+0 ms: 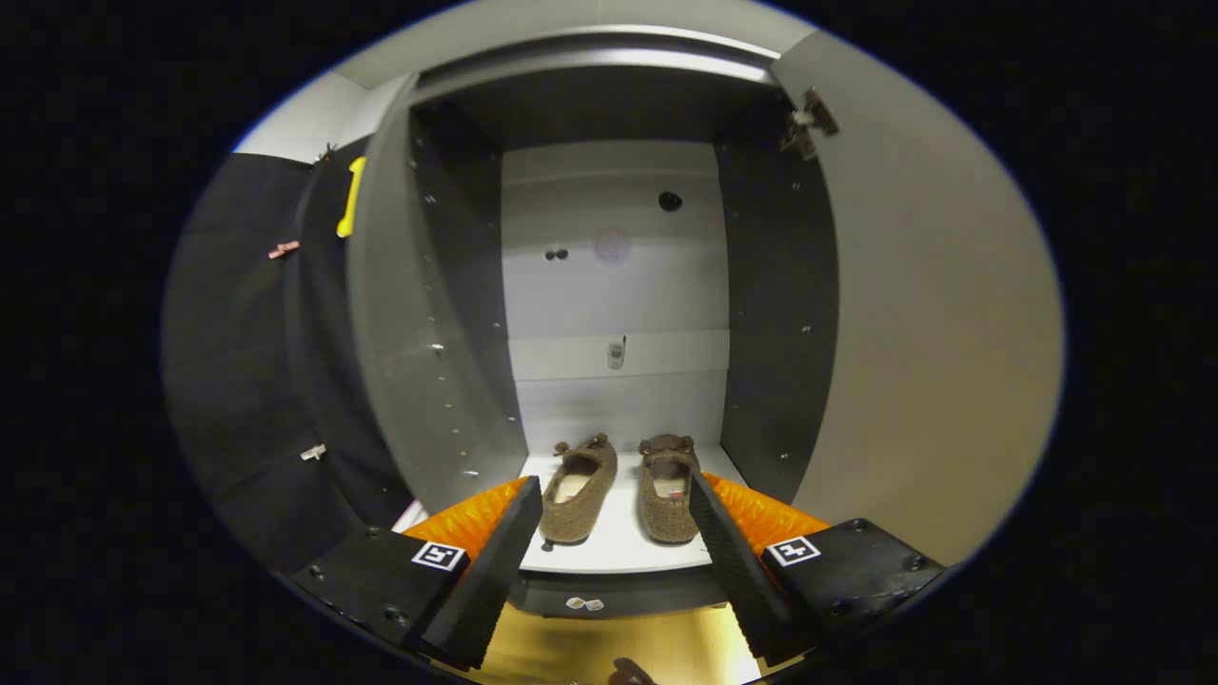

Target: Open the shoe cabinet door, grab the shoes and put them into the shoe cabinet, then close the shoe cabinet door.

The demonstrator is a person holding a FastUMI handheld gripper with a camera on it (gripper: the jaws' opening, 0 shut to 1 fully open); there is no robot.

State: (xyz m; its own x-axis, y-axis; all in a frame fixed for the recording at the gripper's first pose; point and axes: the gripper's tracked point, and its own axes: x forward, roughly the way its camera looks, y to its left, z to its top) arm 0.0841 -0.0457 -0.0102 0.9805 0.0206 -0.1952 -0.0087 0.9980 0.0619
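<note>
The 2 shoes (623,487) are brown, fuzzy slip-ons with pale insides and small rounded bumps at the toe ends. They sit side by side on the white bottom shelf (618,542) of the shoe cabinet (614,285), toes pointing toward the back panel and heels toward the front, the left one angled a little to the left and the right one lying almost straight.

The gripper (614,557) stands wide apart, holding nothing. Its 2 fingers (490,571) frame the pair from the near side: the left finger's tip comes just beside the left shoe's heel, and the right finger's tip lies just beside the right shoe. Whether either tip touches a shoe I cannot tell. The shoes lie between and slightly beyond the fingertips, inside the cabinet.

Around them, the cabinet's interior has dark side walls dotted with rows of peg holes and a pale back panel. The cabinet door (942,314) is swung open to the right, with a metal hinge (809,119) near its top. A second grey panel (390,314) stands open on the left. Below the shelf's front edge is a glossy yellowish floor (609,647).
</note>
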